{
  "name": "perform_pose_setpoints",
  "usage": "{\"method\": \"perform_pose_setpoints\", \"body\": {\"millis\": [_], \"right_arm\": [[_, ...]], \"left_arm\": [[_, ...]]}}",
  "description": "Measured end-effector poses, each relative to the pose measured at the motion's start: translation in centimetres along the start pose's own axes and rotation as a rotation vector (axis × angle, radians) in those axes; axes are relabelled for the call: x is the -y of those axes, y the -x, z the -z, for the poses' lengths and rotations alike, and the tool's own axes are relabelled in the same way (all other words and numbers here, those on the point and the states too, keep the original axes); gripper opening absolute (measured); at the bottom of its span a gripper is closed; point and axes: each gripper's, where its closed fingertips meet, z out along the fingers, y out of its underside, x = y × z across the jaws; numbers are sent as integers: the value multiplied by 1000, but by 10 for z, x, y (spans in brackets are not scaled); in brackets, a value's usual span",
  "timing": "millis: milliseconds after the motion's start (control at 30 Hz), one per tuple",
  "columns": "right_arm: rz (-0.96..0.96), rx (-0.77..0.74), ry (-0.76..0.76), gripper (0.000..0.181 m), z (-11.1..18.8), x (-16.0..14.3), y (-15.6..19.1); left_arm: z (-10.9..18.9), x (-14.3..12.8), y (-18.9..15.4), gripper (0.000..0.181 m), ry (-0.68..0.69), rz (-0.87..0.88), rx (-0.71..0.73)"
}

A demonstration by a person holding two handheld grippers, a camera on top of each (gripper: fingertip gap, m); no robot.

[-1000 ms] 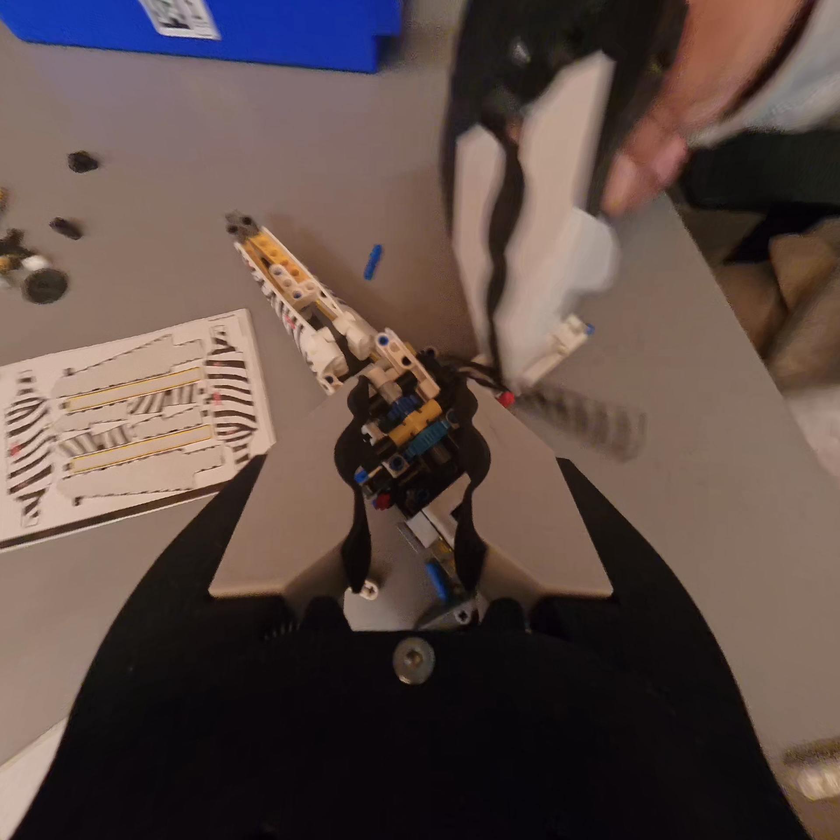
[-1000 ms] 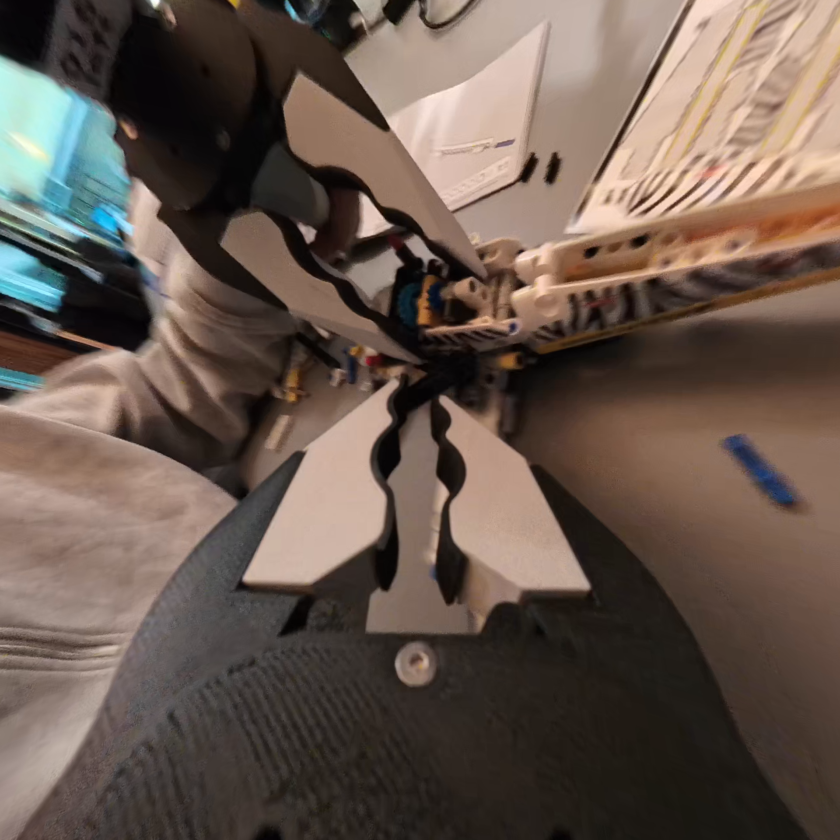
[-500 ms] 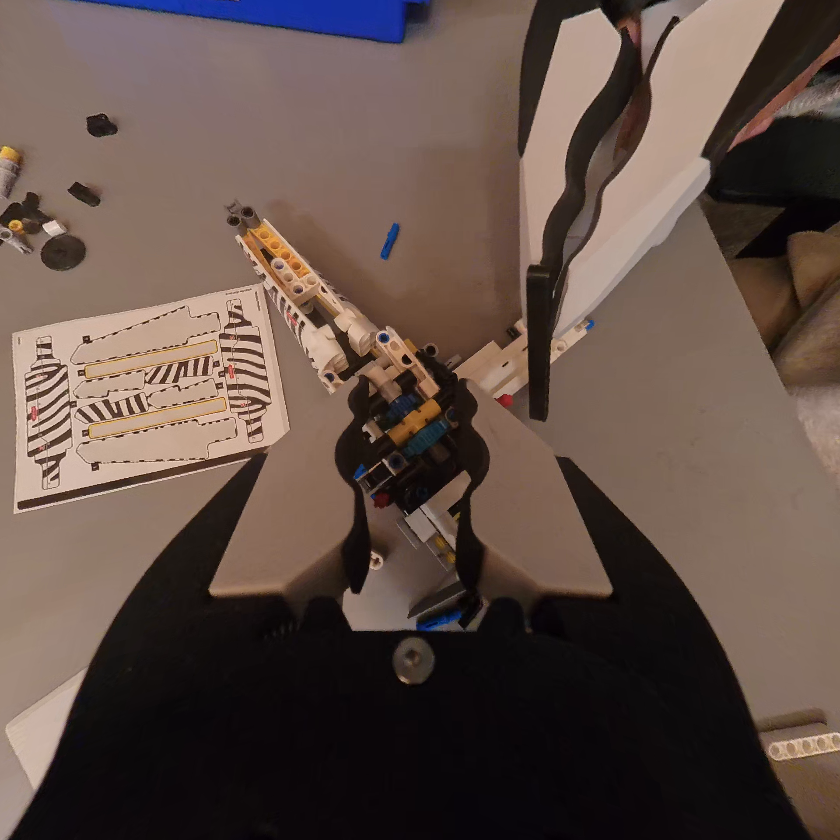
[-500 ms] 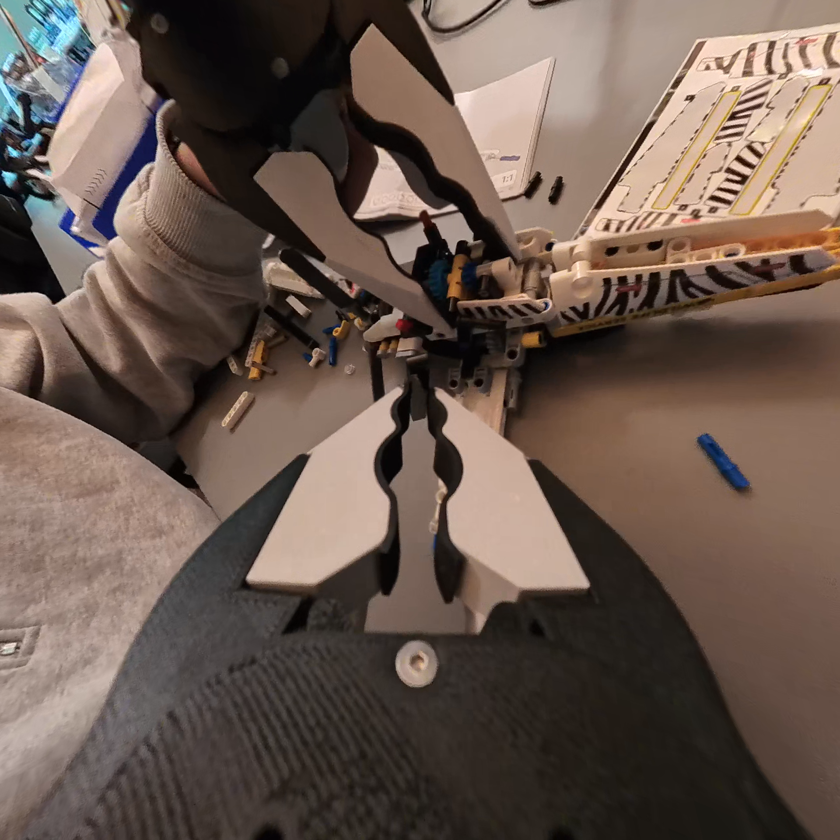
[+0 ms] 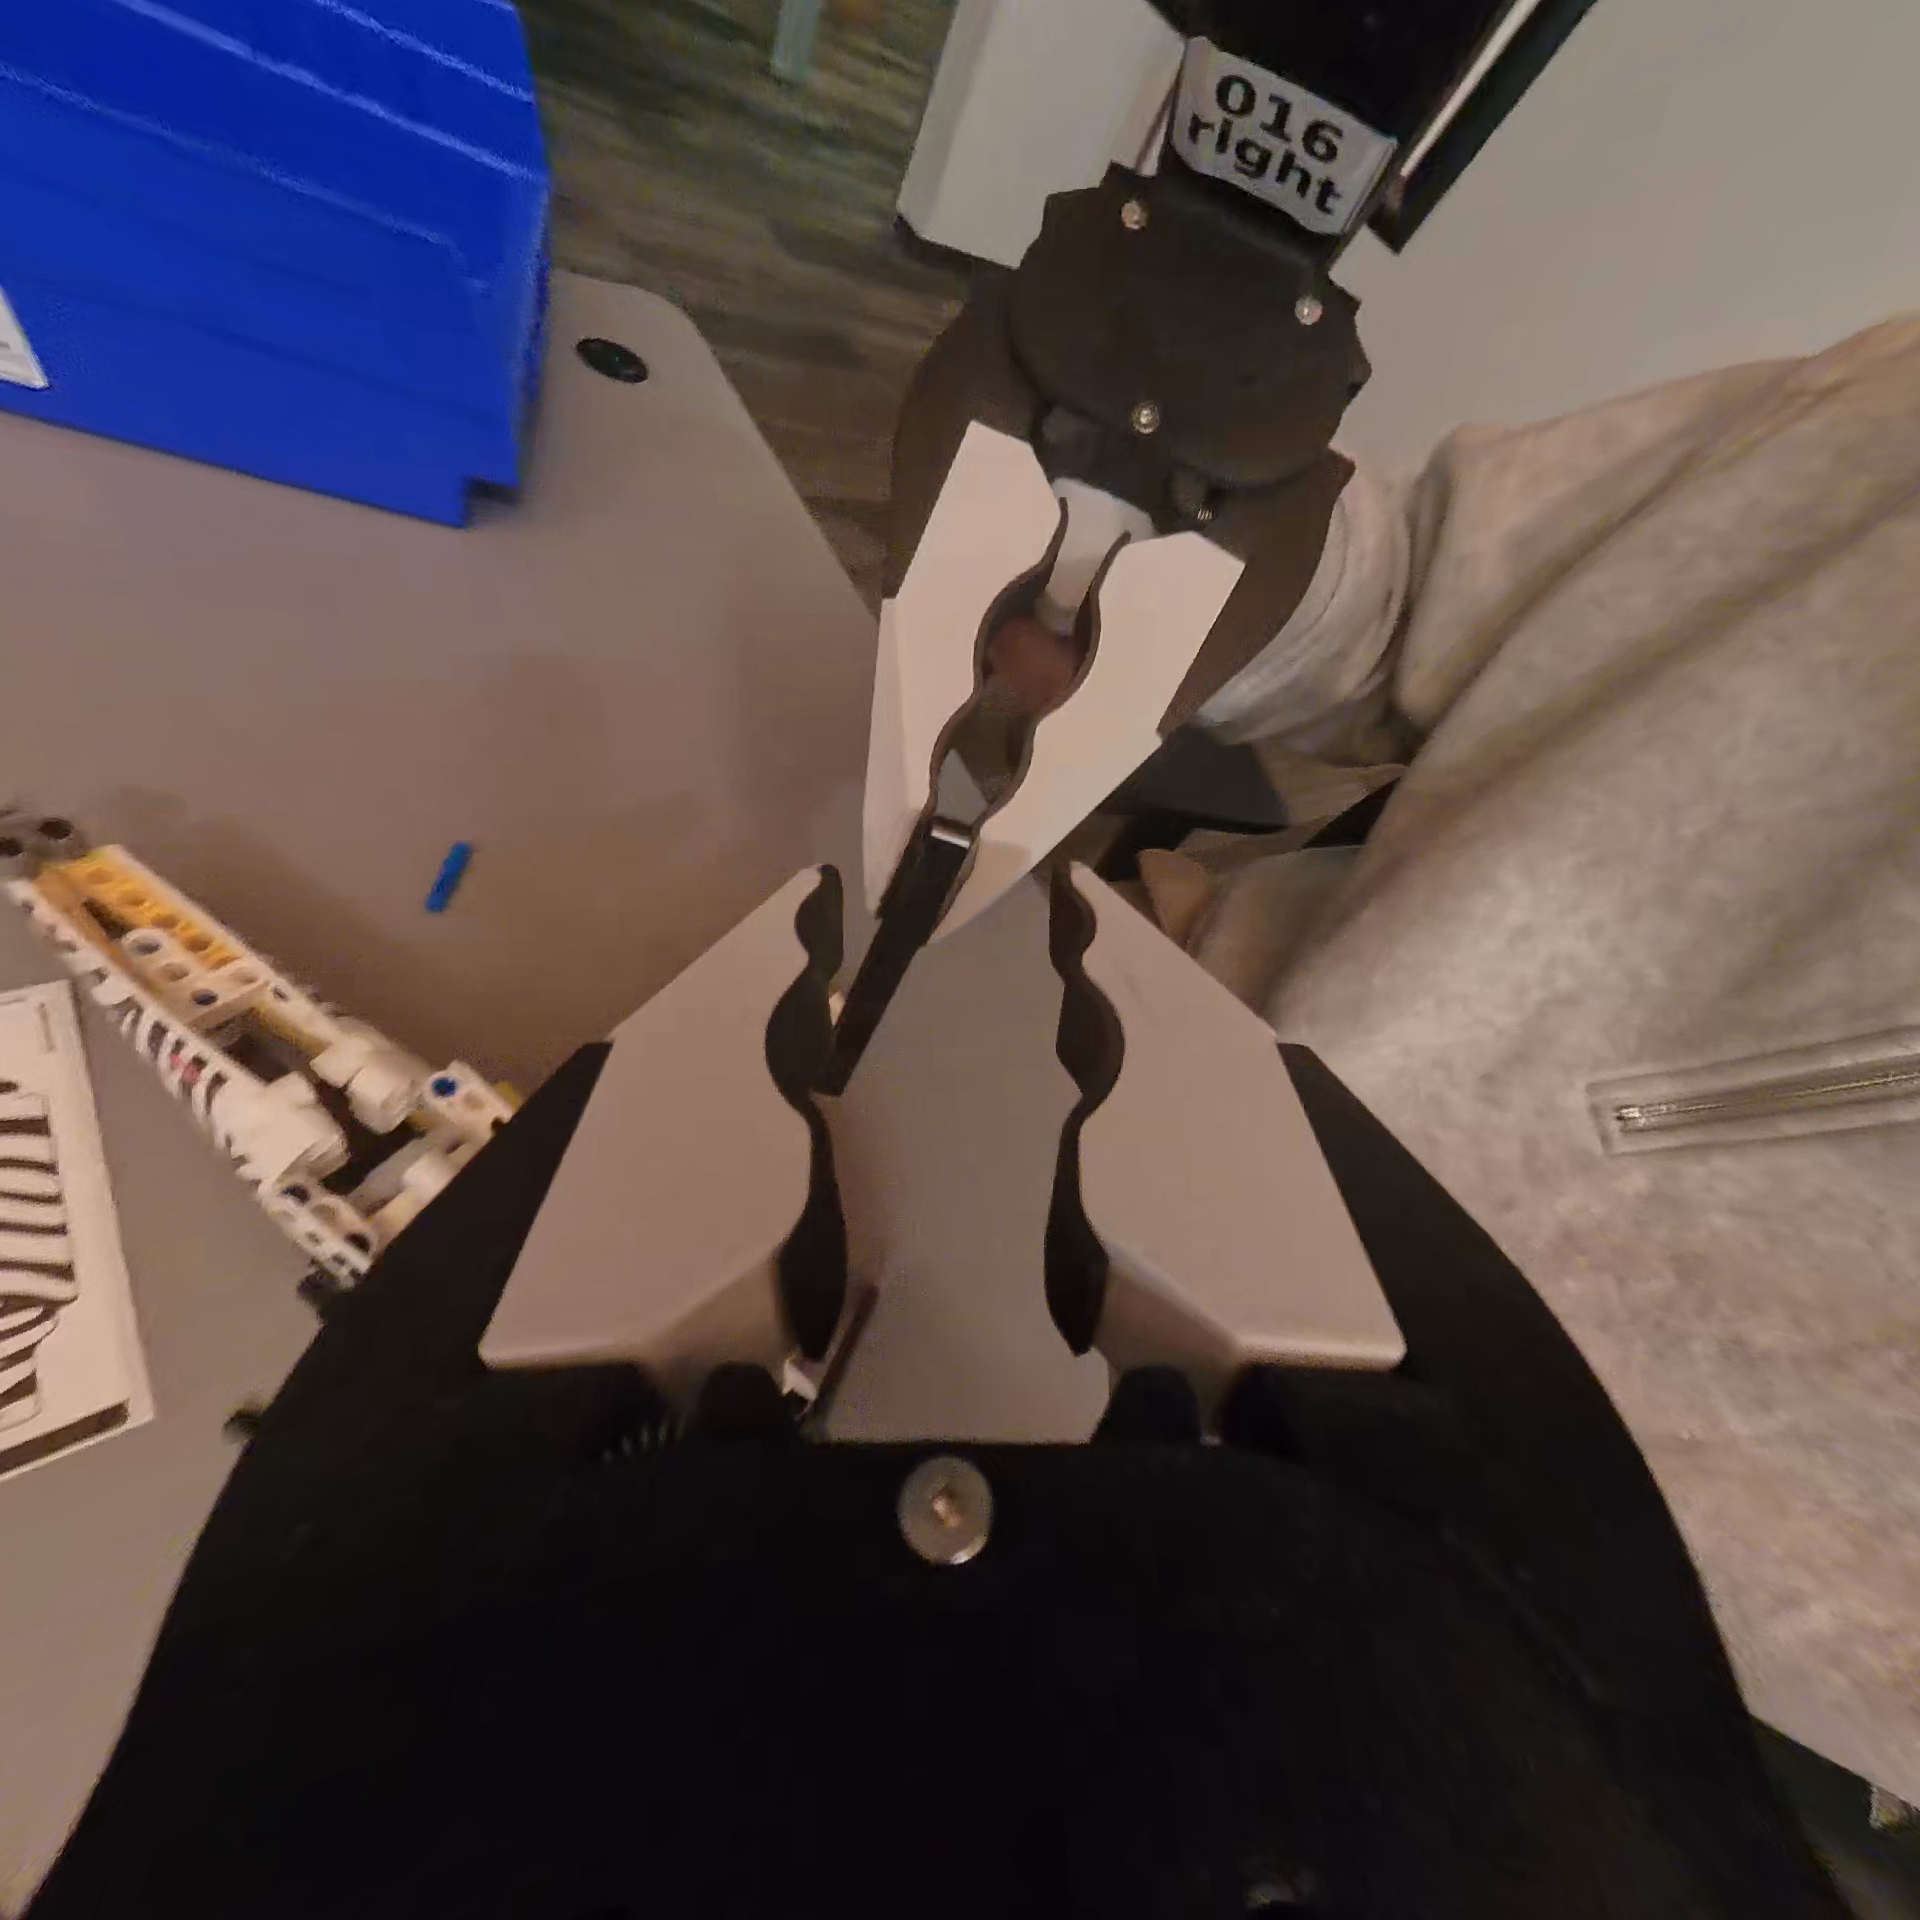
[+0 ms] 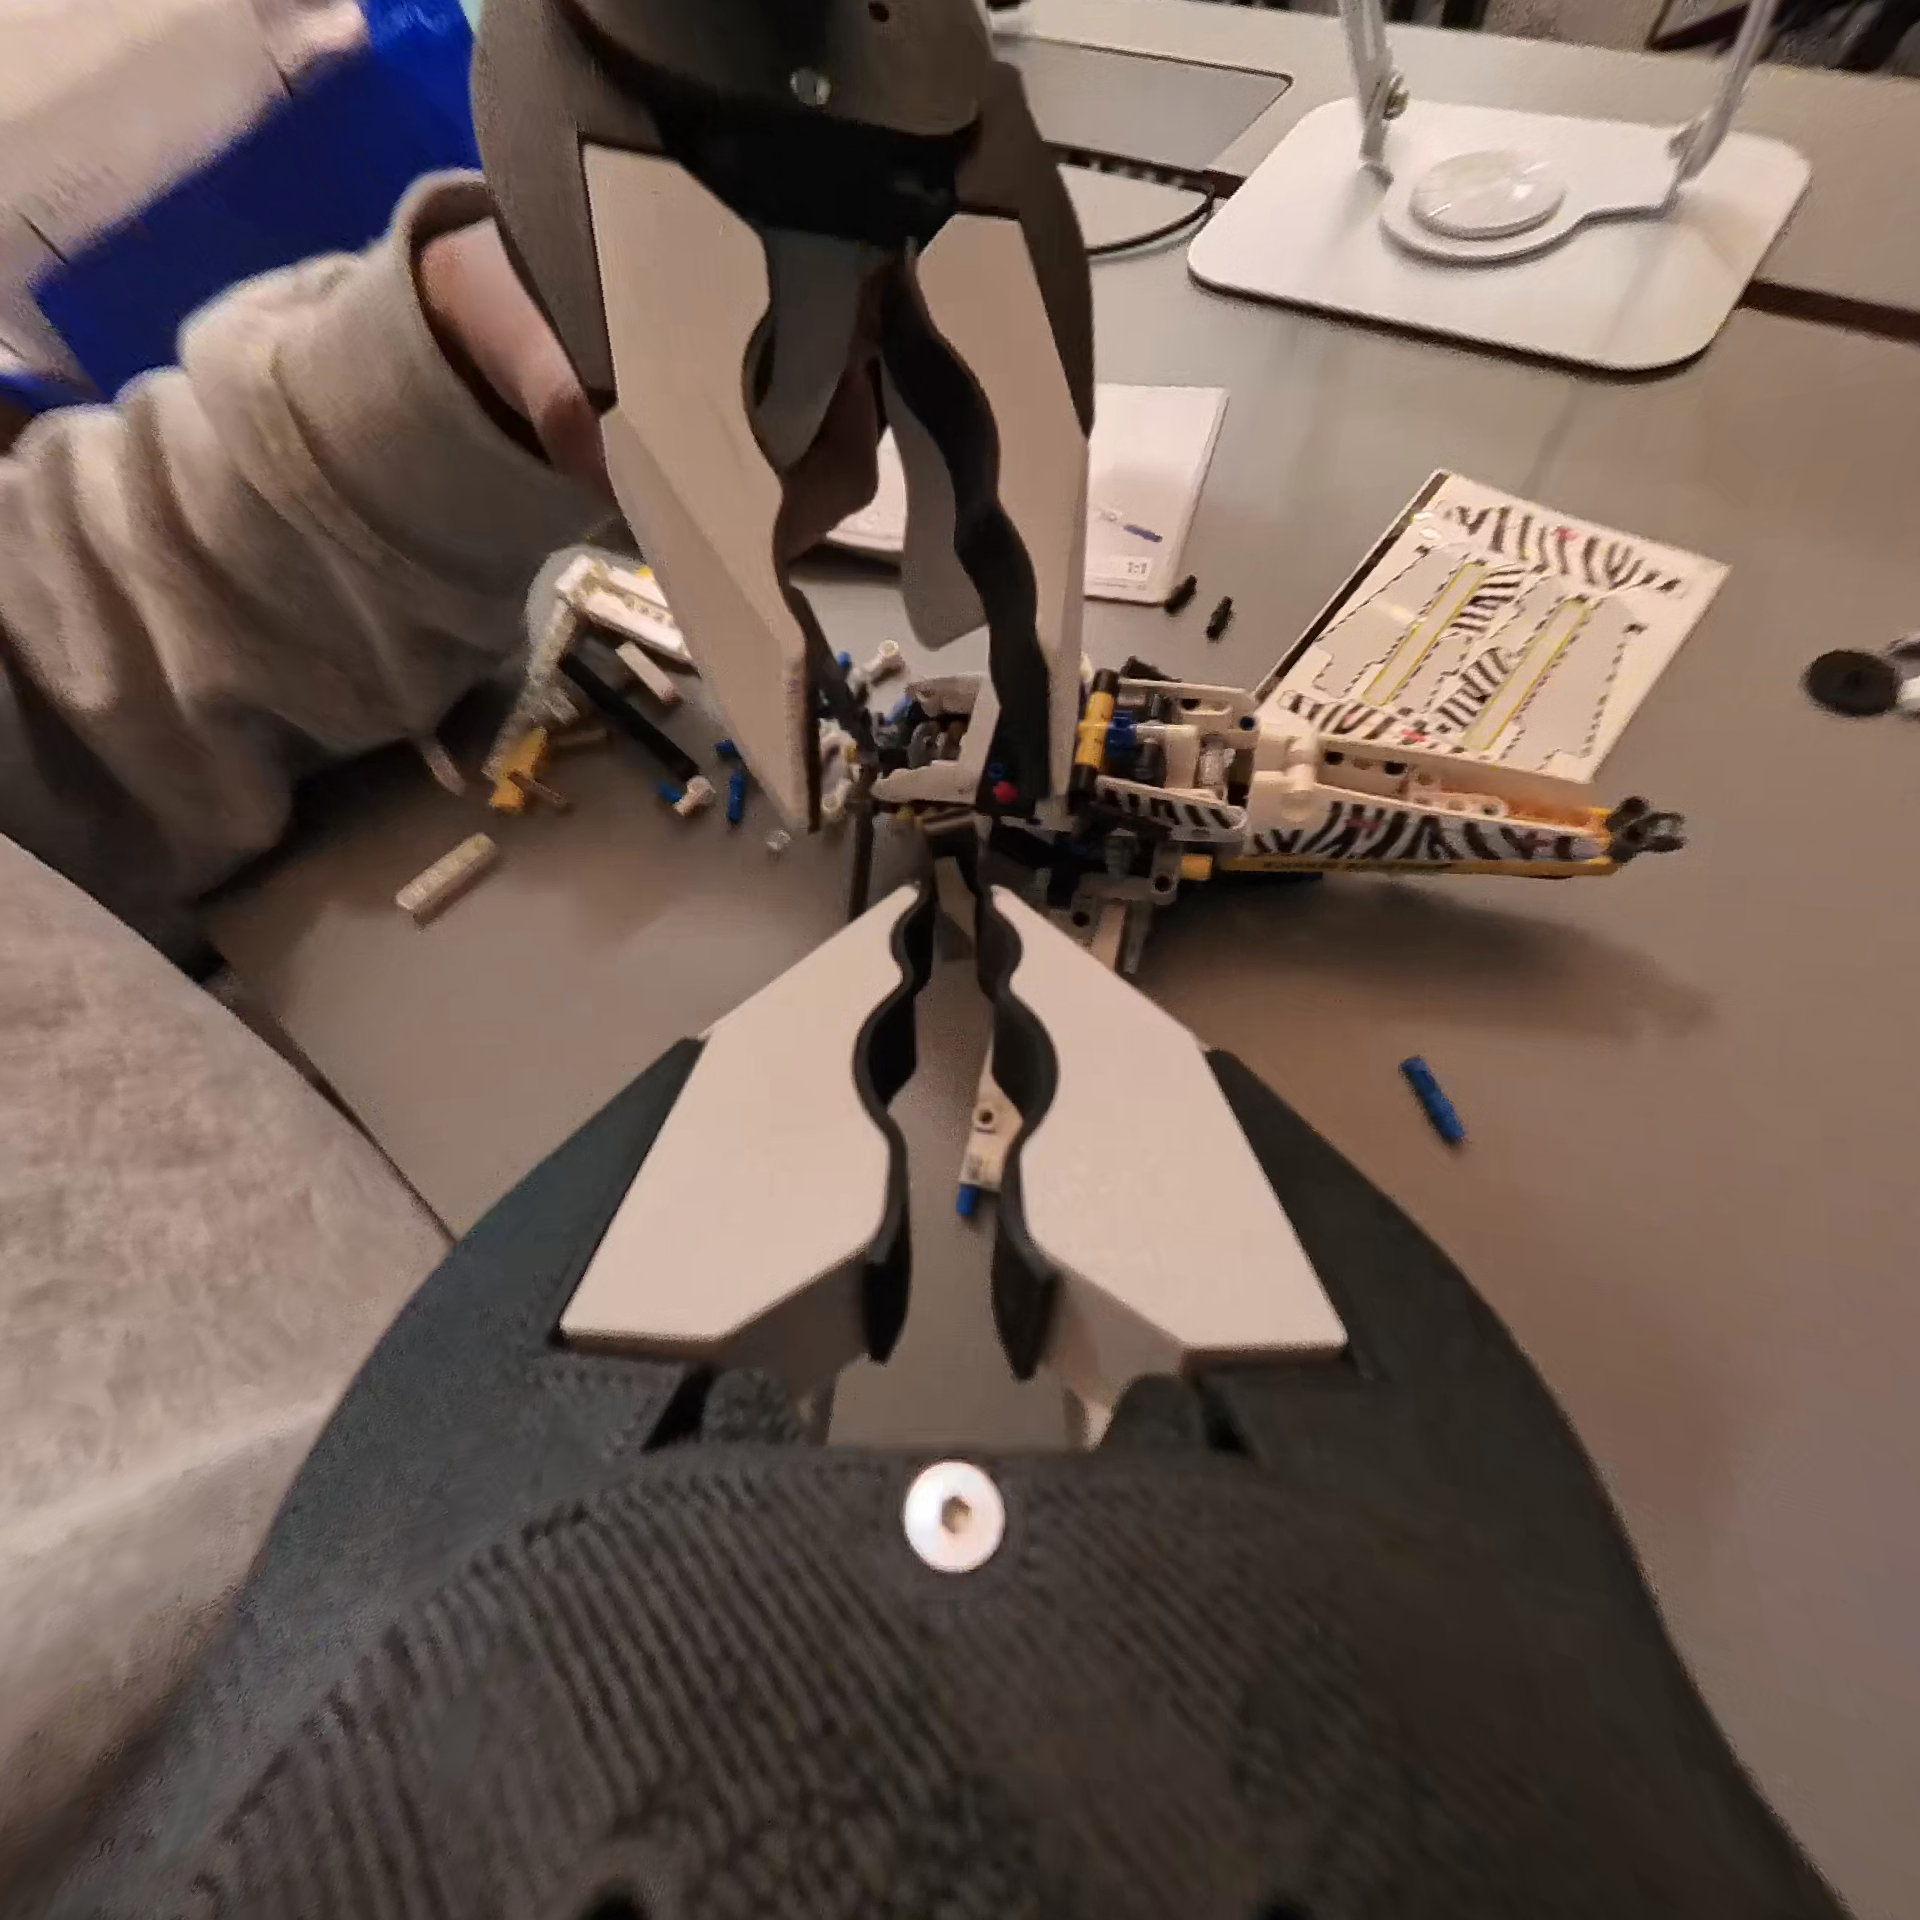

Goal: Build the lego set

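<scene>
A light, stiff black beam (image 5: pixel 883 977) is clenched in the right claw (image 6: pixel 956 894); its free end, mid-frame, could be taken by the released left claw (image 5: pixel 940 883).

Pin (image 6: pixel 1433 1113) on table (image 6: pixel 1558 1195), right of model (image 6: pixel 1299 810).

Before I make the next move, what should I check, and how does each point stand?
1. Right gripper shut on the thin black lego beam: ok.
2. Left gripper open and empty: ok.
3. Beam's lower end clear of the left fingers: cannot tell.
4. Zebra-striped white and yellow lego model resting on the grey table, ungripped: ok.
5. Small blue pin lying away from both grippers: ok.
</scene>
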Motion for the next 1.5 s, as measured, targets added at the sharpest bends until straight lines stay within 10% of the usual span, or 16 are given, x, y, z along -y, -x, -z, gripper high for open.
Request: {"method": "perform_pose_setpoints", "body": {"millis": [467,700,933,1100,1333,1500], "right_arm": [[295,-145,-237,0,36,45,21],[-68,105,-482,67,41,68,29],[-158,364,-543,7,43,79,49],[-61,193,-403,6,34,66,36],[-25,-88,236,6,-25,-42,-41],[-41,-94,377,6,-49,-59,-54]], "left_arm": [[27,48,-20,5,-329,63,-143],[35,65,-41,5,-464,-17,-227],[36,72,-57,5,-525,-53,-292],[33,62,-42,8,-425,-26,-240],[39,-25,77,46,113,-99,420],[37,-49,91,46,279,-165,514]]}}
